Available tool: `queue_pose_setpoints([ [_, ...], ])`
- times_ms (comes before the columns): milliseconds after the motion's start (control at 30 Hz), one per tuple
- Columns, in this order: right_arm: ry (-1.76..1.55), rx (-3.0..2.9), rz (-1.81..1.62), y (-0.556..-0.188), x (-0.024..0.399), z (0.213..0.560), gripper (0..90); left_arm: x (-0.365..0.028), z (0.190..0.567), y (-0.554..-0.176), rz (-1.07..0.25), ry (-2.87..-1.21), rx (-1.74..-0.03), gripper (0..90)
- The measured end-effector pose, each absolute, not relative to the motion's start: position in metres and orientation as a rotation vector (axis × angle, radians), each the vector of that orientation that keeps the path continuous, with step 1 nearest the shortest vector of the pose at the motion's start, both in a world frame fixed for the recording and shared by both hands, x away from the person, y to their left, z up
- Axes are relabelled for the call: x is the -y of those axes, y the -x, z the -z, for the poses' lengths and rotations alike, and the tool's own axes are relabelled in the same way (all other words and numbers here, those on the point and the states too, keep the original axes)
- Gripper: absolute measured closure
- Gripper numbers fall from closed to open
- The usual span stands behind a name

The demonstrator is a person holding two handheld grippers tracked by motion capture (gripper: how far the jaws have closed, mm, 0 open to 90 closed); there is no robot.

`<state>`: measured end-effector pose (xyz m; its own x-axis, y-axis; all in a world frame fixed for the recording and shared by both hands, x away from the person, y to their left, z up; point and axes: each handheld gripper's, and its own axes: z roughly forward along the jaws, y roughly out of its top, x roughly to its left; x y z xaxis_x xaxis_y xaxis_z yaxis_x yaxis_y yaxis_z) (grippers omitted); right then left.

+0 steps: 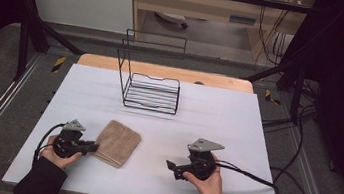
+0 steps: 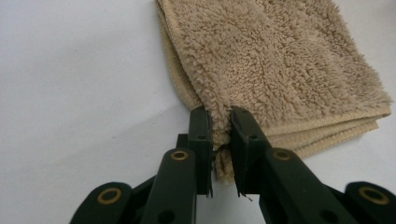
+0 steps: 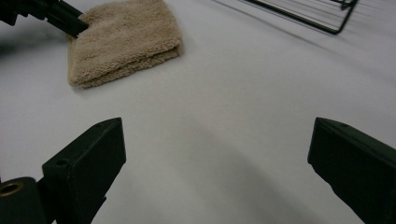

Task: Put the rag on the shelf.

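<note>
Pinching the near-left corner of the folded beige towel (image 2: pixel 280 60), my left claw (image 2: pixel 219 126) has its jaws pressed onto the pile, with the hemmed edge caught between them. From the high view I see that left claw (image 1: pixel 94 146) low at the towel's (image 1: pixel 117 143) left edge, my hand behind it on the white worktop (image 1: pixel 198 115). The towel lies flat in several layers, left of centre and towards my side of the worktop. Farther back, about mid-worktop, stands a black wire rack (image 1: pixel 153 93), well apart from the towel. Over on the right, my right claw (image 1: pixel 172 167) points left towards the towel, jaws spread wide with bare worktop between them. From the right gripper view I see the towel (image 3: pixel 123 42) ahead.
</note>
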<state>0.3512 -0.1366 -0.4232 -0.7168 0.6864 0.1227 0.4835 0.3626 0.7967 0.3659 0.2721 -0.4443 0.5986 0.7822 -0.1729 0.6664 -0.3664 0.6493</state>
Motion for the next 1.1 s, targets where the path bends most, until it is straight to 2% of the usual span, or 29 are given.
queue_pose_setpoints([
  [400,-1.01,-2.417,-1.241,-0.351,0.06,0.419,10.0,-0.271,0.444,-0.366,-0.218,-2.146,-1.132,79.1],
  [533,-0.968,-2.455,-1.271,-0.349,0.033,0.417,19.3,-0.271,0.444,-0.366,-0.217,-2.143,-1.134,79.2],
  [733,-0.927,-2.491,-1.269,-0.347,0.009,0.423,28.5,-0.271,0.444,-0.367,-0.216,-2.146,-1.132,79.1],
  [767,-0.911,-2.514,-1.259,-0.345,0.001,0.426,33.2,-0.271,0.444,-0.367,-0.215,-2.146,-1.133,79.1],
  [800,-0.911,-2.514,-1.259,-0.345,0.001,0.426,33.2,-0.271,0.444,-0.367,-0.215,-2.146,-1.134,79.1],
  [933,-0.869,-2.555,-1.229,-0.342,-0.016,0.434,45.4,-0.27,0.443,-0.367,-0.218,-2.151,-1.136,79.2],
  [1100,-0.858,-2.577,-1.213,-0.343,-0.024,0.441,54.3,-0.271,0.443,-0.367,-0.217,-2.151,-1.134,79.2],
])
